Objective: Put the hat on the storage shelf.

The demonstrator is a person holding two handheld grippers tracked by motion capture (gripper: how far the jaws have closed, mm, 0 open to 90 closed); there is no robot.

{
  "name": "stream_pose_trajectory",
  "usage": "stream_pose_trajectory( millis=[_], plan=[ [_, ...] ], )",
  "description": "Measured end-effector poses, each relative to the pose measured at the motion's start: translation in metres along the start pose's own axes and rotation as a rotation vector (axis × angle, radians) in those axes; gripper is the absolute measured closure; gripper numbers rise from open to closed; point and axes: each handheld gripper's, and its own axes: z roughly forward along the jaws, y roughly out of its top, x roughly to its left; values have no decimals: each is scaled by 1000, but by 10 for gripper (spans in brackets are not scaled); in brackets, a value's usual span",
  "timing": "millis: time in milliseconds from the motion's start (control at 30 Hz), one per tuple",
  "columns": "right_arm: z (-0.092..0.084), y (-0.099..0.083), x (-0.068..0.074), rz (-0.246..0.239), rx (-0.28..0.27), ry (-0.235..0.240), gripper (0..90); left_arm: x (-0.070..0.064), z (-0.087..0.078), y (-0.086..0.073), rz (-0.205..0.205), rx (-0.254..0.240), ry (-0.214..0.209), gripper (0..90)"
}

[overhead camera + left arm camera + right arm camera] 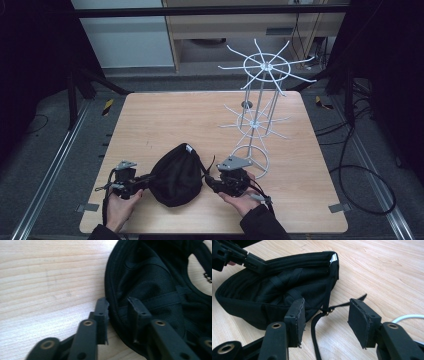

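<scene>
A black cap (176, 175) lies crown down on the wooden table (175, 115), near the front edge. My left gripper (145, 180) is at the cap's left side. In the left gripper view its jaws (117, 301) clamp the cap (155, 282) by the rim, one outside and one inside. The right gripper view shows that same gripper (249, 260) pinching the far rim of the cap (274, 287). My right gripper (209, 181) sits at the cap's right side, open (325, 305). The cap's thin strap (315, 325) lies on the table between its jaws, untouched.
A white wire rack (260, 100) with two tiers of radiating hooks stands on a ring base at the table's right, just behind the right gripper. Bare wood stretches across the back left. Cables lie on the floor to the right.
</scene>
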Motion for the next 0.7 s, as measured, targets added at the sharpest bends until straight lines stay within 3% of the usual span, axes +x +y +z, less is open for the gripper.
stream_pose_trajectory(
  millis=[167,367,433,567,700],
  plan=[
    [4,1,1,-7,7,0,470,0,0,1,21,1,11,809],
    [6,0,-1,-2,12,-11,468,-4,-9,3,65,-53,-21,831],
    [8,0,-2,2,17,-15,465,-9,-16,3,98,-104,-55,832],
    [13,1,-4,8,27,-22,460,-15,-18,4,137,-117,-78,833],
    [26,1,-11,26,43,-41,455,-25,-19,3,186,-130,-126,834]
  ],
)
